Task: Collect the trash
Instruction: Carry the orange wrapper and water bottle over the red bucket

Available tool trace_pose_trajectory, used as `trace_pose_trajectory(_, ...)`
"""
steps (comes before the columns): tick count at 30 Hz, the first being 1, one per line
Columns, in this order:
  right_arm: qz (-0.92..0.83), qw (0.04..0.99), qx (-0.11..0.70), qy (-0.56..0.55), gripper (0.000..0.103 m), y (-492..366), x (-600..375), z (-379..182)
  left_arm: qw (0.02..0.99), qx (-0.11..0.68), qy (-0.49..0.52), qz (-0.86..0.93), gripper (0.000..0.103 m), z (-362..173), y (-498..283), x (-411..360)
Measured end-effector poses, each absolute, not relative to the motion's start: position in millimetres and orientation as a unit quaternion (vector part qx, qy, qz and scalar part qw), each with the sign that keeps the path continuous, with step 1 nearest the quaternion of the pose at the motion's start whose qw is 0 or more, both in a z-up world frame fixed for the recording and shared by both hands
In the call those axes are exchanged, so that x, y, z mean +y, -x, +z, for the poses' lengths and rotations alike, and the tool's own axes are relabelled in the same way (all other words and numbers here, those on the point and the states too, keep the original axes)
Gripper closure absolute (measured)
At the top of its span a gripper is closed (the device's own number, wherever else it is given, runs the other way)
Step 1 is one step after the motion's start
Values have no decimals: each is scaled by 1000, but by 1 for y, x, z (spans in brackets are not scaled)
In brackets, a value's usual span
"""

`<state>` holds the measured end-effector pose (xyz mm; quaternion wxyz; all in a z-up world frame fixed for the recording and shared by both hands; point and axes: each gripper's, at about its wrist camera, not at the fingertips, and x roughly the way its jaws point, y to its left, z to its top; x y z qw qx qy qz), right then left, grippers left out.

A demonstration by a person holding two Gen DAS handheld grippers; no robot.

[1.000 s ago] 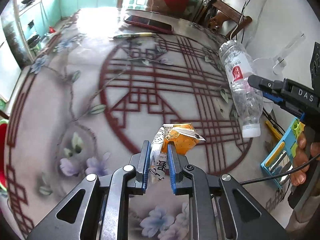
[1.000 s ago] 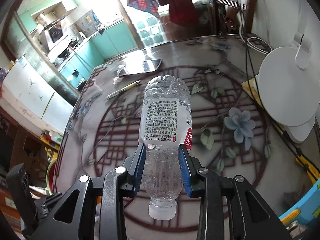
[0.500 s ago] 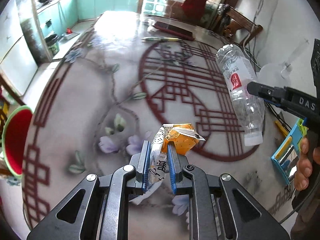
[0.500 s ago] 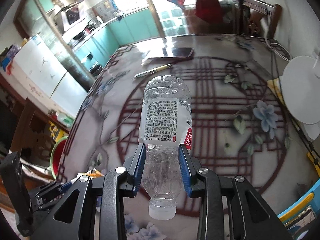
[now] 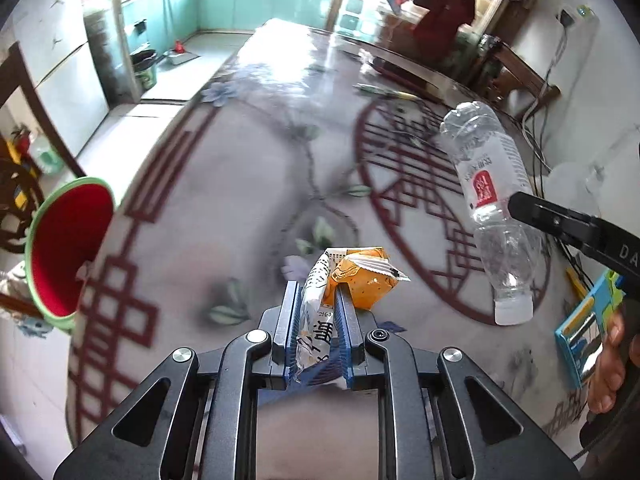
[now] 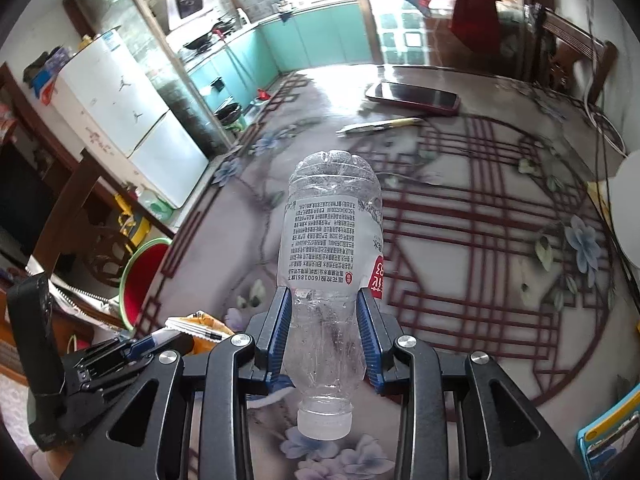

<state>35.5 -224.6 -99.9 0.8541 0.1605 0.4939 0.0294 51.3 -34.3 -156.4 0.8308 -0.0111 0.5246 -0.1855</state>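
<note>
Left claw [image 5: 317, 304] clamped on snack wrapper [image 5: 356, 276]; right claw [image 6: 325, 312] clamped on bottle [image 6: 330, 264]

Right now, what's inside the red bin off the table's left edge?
The left wrist view shows only bare red inner wall in the red bin; no trash is visible. Its bottom is out of sight, and in the right wrist view the table edge covers part of it.

The left gripper [image 5: 317, 300] sits at bottom centre of its frame, jaws clamped on a wrapper [image 5: 352, 280]. The right gripper [image 6: 325, 320], likewise bottom centre, pinches a bottle [image 6: 330, 264]; the right hand [image 5: 612, 364] shows at the left view's right edge.
</note>
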Motion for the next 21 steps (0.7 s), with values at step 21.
trace_pose_trajectory(21,83,855,501,-110,72,-71,-98,-88,846,516,55,-123,87,-158,-78,91)
